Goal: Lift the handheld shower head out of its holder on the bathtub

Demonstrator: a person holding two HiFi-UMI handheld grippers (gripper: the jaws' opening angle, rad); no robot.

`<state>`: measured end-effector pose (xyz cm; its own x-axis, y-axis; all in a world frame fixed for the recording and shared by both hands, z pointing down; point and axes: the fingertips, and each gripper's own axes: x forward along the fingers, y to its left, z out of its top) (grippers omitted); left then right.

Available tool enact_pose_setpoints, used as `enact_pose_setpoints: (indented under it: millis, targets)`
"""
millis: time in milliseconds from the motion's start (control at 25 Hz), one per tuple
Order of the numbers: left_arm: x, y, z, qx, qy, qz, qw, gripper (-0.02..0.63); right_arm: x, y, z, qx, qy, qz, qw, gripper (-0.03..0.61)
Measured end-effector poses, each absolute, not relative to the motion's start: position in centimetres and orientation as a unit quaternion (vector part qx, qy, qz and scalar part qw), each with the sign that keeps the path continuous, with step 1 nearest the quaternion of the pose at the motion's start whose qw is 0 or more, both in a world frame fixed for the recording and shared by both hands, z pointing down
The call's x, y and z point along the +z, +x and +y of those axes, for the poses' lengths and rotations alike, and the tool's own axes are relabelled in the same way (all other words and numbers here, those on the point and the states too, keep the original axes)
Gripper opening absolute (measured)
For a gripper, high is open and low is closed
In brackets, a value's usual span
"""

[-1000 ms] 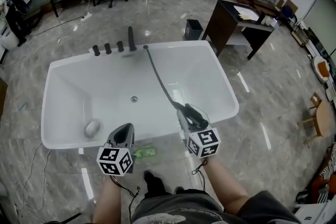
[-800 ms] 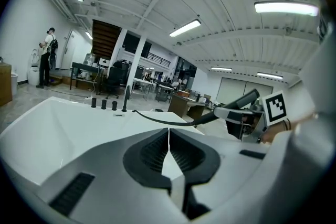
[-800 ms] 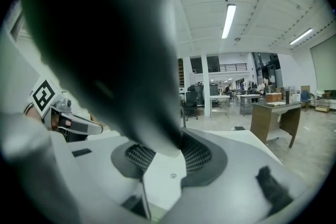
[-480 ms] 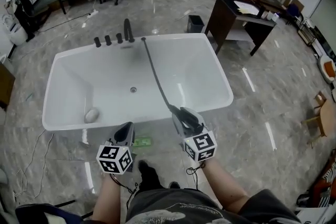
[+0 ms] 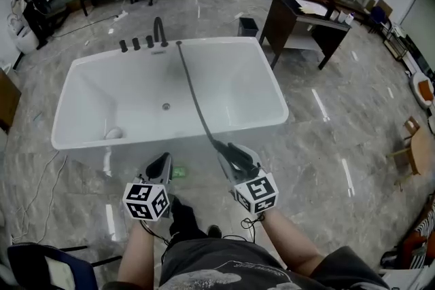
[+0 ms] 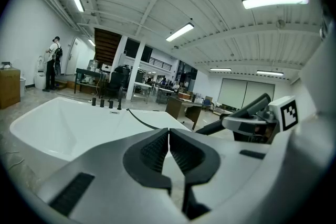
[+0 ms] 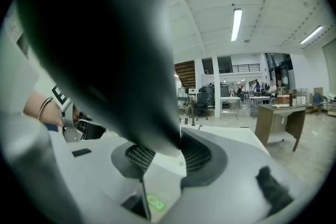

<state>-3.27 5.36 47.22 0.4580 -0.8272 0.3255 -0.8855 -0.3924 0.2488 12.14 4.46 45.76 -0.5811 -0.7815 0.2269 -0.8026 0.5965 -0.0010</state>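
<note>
I stand on the near side of the white bathtub (image 5: pixel 258 88), outside it, with both tools held over the grey floor (image 5: pixel 326 146) just in front of its near wall. My right tongs (image 5: pixel 233 154) pinch the dark shower head (image 5: pixel 238 158). In the right gripper view it fills the picture as a big dark blur (image 7: pixel 105 50), and the ribbed pads of the right tongs (image 7: pixel 168 152) press on its sides. The shower head is out of the bathtub, past the near rim and over the floor. Its dark hose (image 5: pixel 194 95) comes out of the far rim, crosses over the whole bathtub and ends at the shower head. My left tongs (image 5: pixel 162 159) hang just beside the right ones, also in front of the near wall, and they are pressed together with nothing between them (image 6: pixel 168 136). On the far rim, just left of where the hose starts, stands a dark curved tap (image 5: pixel 158 30), and left of it a row of three small dark knobs (image 5: pixel 136 43). Inside the bathtub I see the drain (image 5: pixel 165 106) in the middle of the bottom and a pale round thing (image 5: pixel 113 134) in the near left corner. A small green thing (image 5: pixel 178 172) lies on the floor close to the near wall, between my two tools.
</note>
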Motion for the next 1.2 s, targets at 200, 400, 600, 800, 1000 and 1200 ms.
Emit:
enact_pose_setpoints:
  millis: [200, 400, 600, 800, 1000, 1200]
  targets:
    - [47.7, -2.0, 9.2, 0.080, 0.831, -0.514, 0.198, 0.015, 47.3, 13.4, 8.4, 0.064, 0.444, -0.887, 0.111, 0.140]
    - [47.8, -1.9, 11.3, 0.084, 0.827, -0.519, 0.197, 0.015, 48.8, 13.5, 9.6, 0.083, 0.443, -0.885, 0.116, 0.140]
    - [47.8, -2.3, 12.1, 0.086, 0.825, -0.523, 0.195, 0.015, 49.4, 12.8, 9.4, 0.097, 0.443, -0.884, 0.115, 0.140]
    - [48.2, -2.3, 12.6, 0.086, 0.824, -0.524, 0.197, 0.015, 50.4, 12.3, 8.8, 0.110, 0.441, -0.883, 0.120, 0.140]
    - [47.8, -3.0, 12.5, 0.087, 0.823, -0.526, 0.197, 0.015, 50.3, 11.8, 8.3, 0.112, 0.444, -0.880, 0.127, 0.140]
    - [47.9, -3.4, 11.2, 0.086, 0.824, -0.525, 0.196, 0.015, 50.3, 11.3, 7.3, 0.106, 0.442, -0.881, 0.133, 0.140]
